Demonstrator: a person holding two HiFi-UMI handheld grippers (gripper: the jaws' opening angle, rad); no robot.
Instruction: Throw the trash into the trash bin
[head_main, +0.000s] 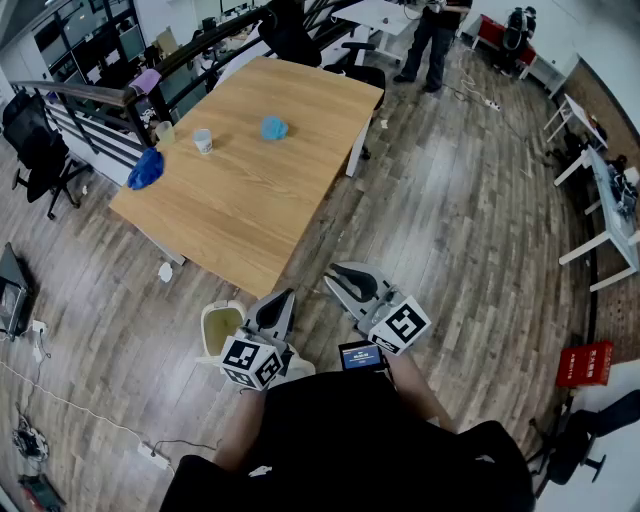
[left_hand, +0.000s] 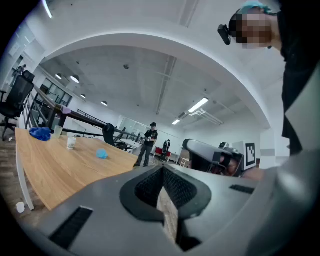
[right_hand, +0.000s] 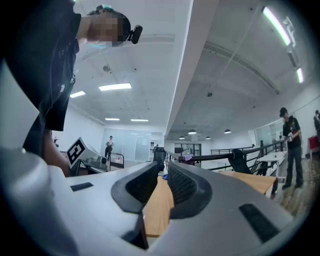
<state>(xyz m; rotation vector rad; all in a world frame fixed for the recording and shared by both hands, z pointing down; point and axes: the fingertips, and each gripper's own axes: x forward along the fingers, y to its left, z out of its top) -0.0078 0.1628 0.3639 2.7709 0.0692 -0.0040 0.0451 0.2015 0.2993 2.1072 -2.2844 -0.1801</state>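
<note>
On the wooden table (head_main: 250, 200) lie a crumpled blue piece of trash (head_main: 273, 128), a white paper cup (head_main: 203, 141), a clear cup (head_main: 165, 131) and a blue cloth (head_main: 146, 169). A cream trash bin (head_main: 207, 330) stands on the floor by the table's near corner, just left of my left gripper (head_main: 278, 304). That gripper is shut and holds nothing; its view shows the blue trash (left_hand: 101, 154) and the cup (left_hand: 71, 142) far off. My right gripper (head_main: 352, 284) points at the table edge with its jaws a narrow gap apart and nothing between them (right_hand: 162, 172).
A small white scrap (head_main: 165, 271) lies on the floor left of the table. Office chairs (head_main: 40, 150) and a railing (head_main: 90, 100) stand behind it. A person (head_main: 432, 45) stands far back. A red crate (head_main: 585, 363) is at the right.
</note>
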